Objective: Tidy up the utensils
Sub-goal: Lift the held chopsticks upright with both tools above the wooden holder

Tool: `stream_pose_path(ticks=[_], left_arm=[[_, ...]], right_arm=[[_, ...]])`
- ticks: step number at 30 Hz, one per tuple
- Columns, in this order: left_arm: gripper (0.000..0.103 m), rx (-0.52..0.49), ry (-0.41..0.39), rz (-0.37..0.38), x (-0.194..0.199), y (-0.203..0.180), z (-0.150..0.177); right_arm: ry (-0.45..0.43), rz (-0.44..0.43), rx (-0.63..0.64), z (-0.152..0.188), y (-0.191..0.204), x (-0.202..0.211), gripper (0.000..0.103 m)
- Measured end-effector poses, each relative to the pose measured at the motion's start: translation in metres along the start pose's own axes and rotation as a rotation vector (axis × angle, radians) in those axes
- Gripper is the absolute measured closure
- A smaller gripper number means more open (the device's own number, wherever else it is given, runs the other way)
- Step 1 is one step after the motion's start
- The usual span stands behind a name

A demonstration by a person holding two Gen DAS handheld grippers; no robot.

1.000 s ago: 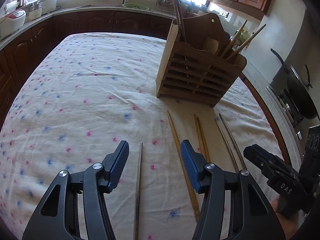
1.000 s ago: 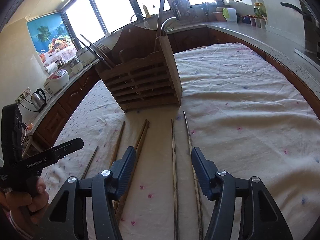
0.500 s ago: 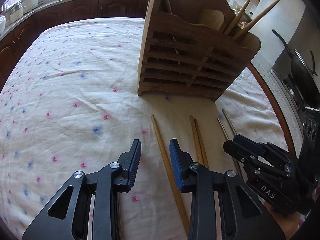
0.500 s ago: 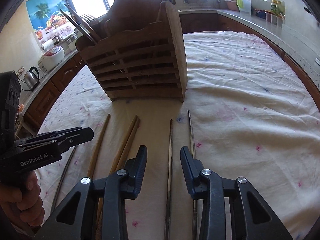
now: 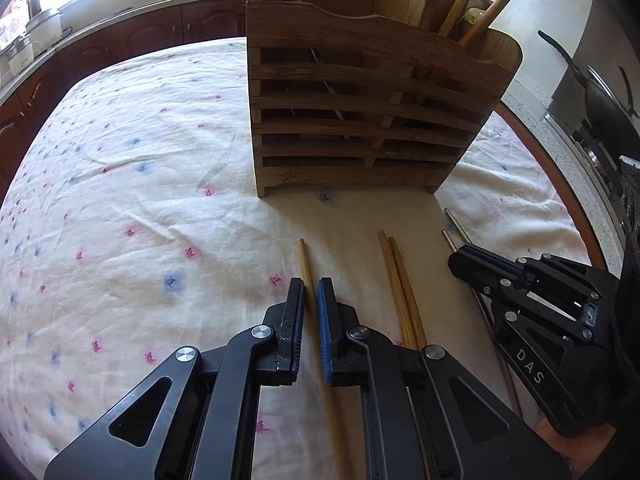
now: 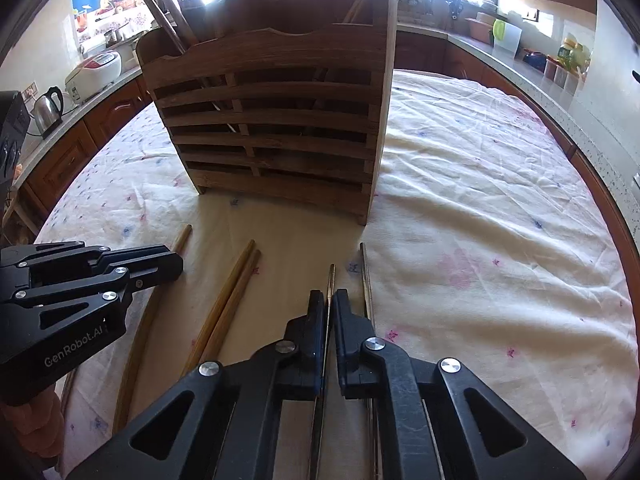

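- Our left gripper [image 5: 310, 308] has its jaws closed narrow on 1 wooden chopstick [image 5: 304, 258]; they have just been closing, and the stick runs between the pads.
- That chopstick lies flat on the tabletop [image 5: 120, 200], its long axis pointing away from us toward the wooden utensil holder [image 5: 360, 120], its far tip short of the holder's base.
- Our right gripper [image 6: 329, 312] has its jaws pinched on 1 metal chopstick [image 6: 331, 276], having just been closing too; its tip pokes out past the pads and points at the holder.
- A 2nd metal chopstick [image 6: 365, 272] lies just beside the right jaw, parallel.
- Between the 2 grippers a pair of wooden chopsticks [image 5: 400, 280] lies side by side, touching, on the same heading.
- The holder stands upright, with sticks leaning out of its top compartments.
- Open cloth spreads wide to the left of the left gripper and right of the right one; the round tabletop edge [image 5: 560, 184] curves past the holder's right.
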State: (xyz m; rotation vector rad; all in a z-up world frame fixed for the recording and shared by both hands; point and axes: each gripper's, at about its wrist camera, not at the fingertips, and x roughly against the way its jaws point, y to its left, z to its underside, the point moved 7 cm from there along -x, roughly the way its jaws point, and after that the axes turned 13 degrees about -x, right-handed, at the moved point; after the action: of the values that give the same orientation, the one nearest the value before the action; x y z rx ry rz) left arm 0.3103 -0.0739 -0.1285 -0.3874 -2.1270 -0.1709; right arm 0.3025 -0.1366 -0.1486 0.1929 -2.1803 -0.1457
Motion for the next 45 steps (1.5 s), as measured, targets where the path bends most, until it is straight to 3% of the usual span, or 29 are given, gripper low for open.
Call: stream_pose_path(ticks=[7,17,24,32,45], left_arm=[[0.098,0.051,-0.062,0.056,0.037,0.008,0.009],[0.098,0.088,-0.239,0.108,0.133,0.016,0.000],[0.098,0.085,-0.327,0.111,0.178,0.010,-0.005],[0.098,0.080,-0.382,0.101,0.198,0.010,-0.011],[0.098,0.090,-0.424,0.083,0.209,0.016,-0.018]], right_arm=[[-0.007,-0.102,-0.098,0.002,-0.004,0.024,0.099],[-0.163,-0.213,-0.167,-0.019,-0.011,0.117,0.099],[-0.266,-0.249,-0.183,-0.034,-0.012,0.168,0.099],[-0.350,-0.273,-0.178,-0.046,-0.009,0.201,0.099],[-0.379,-0.284,-0.186,-0.055,-0.010,0.207,0.099]])
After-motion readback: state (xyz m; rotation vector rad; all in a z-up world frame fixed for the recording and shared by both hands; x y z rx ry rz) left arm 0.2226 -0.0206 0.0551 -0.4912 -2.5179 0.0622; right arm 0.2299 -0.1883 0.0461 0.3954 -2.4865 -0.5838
